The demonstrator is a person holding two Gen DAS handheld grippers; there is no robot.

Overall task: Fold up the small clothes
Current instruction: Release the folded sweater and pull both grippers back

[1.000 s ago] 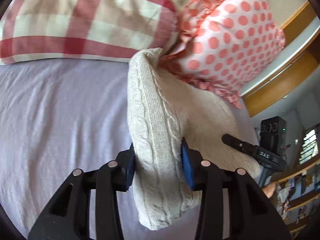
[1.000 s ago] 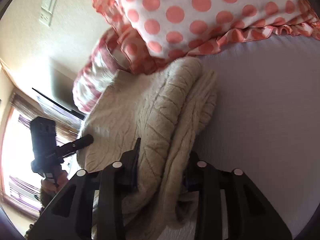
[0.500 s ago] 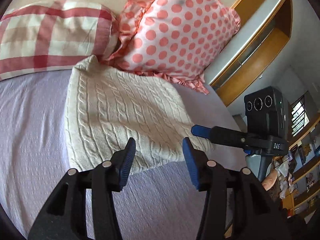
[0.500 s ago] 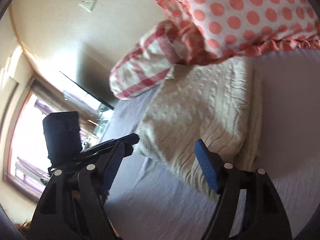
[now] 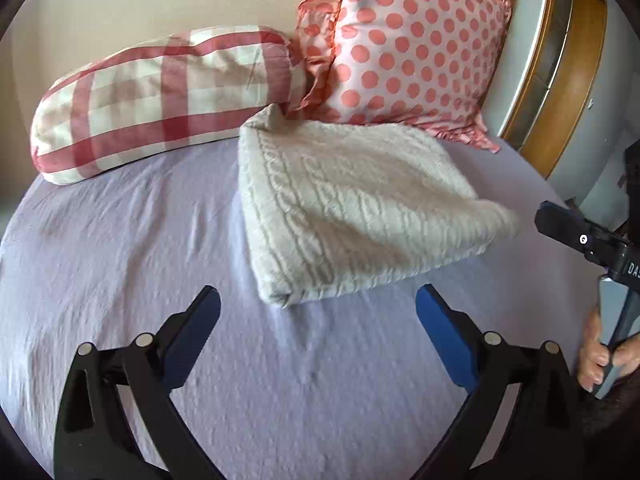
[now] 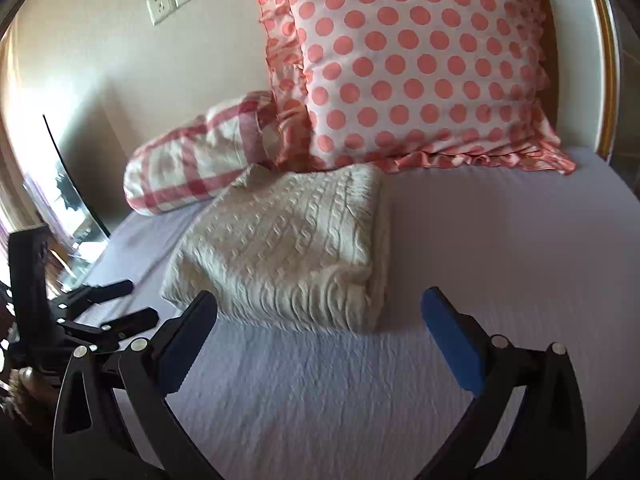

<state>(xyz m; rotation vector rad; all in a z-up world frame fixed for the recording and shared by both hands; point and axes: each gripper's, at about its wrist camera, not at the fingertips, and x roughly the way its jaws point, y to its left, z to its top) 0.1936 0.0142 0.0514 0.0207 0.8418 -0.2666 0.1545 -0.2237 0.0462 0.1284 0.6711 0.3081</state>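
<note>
Now the cream cable-knit sweater (image 5: 344, 204) lies folded into a thick rectangle on the lilac bed sheet (image 5: 120, 264), its far corner touching the checked pillow (image 5: 160, 100) and the polka-dot pillow (image 5: 404, 44). My left hand-held gripper (image 5: 318, 308) hangs just short of the near corner with jaws spread wide and nothing between them; my right hand-held gripper (image 6: 320, 312) is likewise released, near the folded edge. I judge the fold done and the step in hand a retreat. What comes next is probably a check of the edges, or a reach for another garment, though I see none. A second ago both grippers were clamped on the bunched knit; half a second ago they had let go, and since then they have drawn back farther.
</note>
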